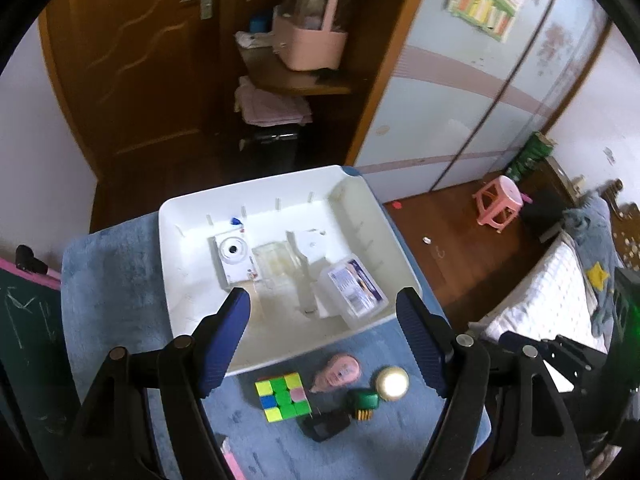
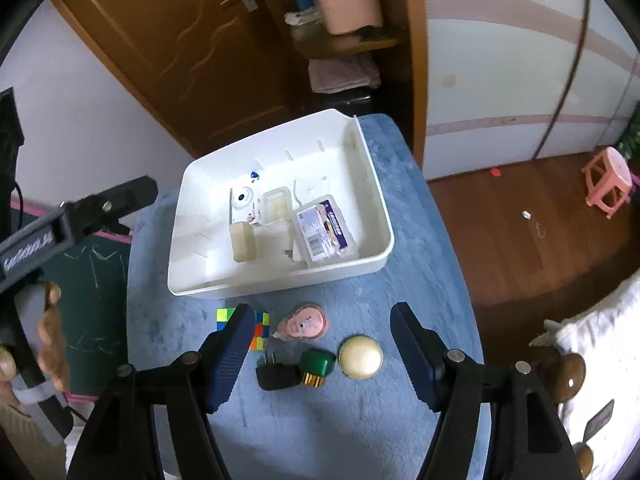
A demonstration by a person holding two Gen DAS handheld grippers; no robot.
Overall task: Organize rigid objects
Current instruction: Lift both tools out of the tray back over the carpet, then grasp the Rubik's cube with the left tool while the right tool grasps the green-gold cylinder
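A white tray sits on a blue cloth-covered table. It holds a labelled clear box, a white square part and a beige block. In front of it on the cloth lie a colour cube, a pink piece, a gold dome, a green brush and a black plug. My left gripper hangs open above the tray's near edge, holding nothing. My right gripper is open above the loose items, and its left finger hides part of the cube.
A hand holds the other gripper's handle at the left. A green chalkboard stands left of the table. Behind are a wooden door, a shelf with a pink basket and wardrobe doors. A pink stool and a bed are to the right.
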